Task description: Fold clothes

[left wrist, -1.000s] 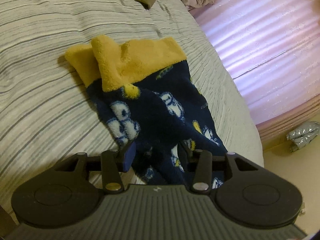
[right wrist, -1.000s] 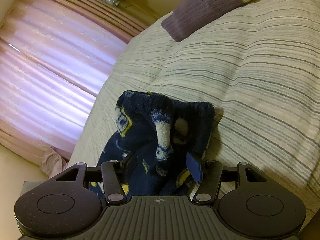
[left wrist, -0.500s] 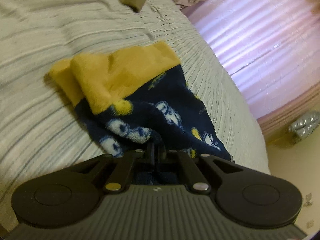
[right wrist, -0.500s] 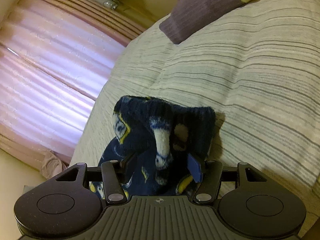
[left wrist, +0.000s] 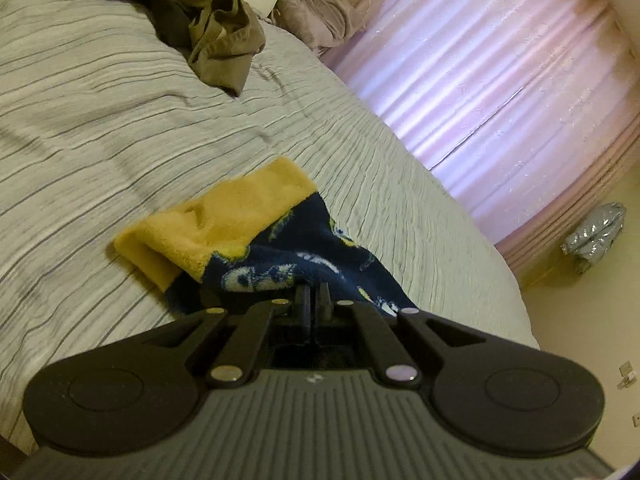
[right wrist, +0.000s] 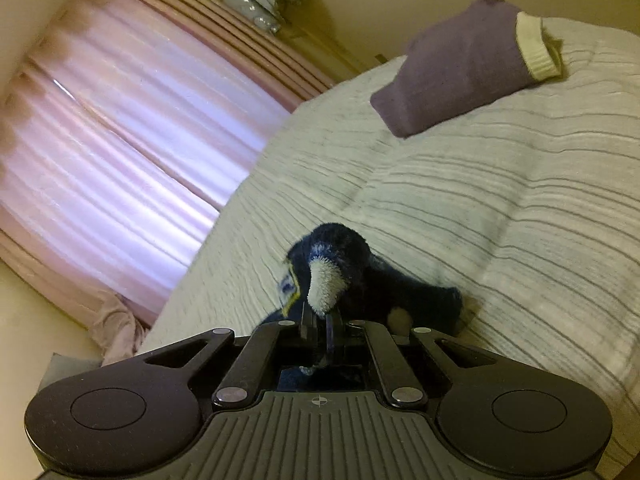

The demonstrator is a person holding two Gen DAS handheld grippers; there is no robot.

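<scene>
The left hand-held gripper (left wrist: 313, 300) is clamped on the navy body of a pair of fleece socks (left wrist: 280, 248), its jaws drawn together with the fabric pinched between them. In this left wrist view the socks lie on the striped bedspread (left wrist: 100, 128), the yellow cuffs (left wrist: 224, 216) stacked at the end farthest from the gripper and resting flat. Holding the navy middle would let the cuff end stay anchored on the bed while the near part is lifted. Beyond the cuffs, a heap of olive and grey clothes (left wrist: 216, 32) sits at the far edge of the bed, and a pink curtain (left wrist: 500, 92) hangs past the bed's side.

In the right wrist view, the right hand-held gripper (right wrist: 320, 326) is likewise pinched shut on navy fleece, a bunched lump of it standing up just ahead of the jaws. That looks like the toe end, though the join with the rest is hidden. Beyond this lump on the bedspread, well apart, lies a purple sock bundle (right wrist: 460, 68) with a cream cuff. With both ends gripped, a fold of toe toward cuff seems in hand.
</scene>
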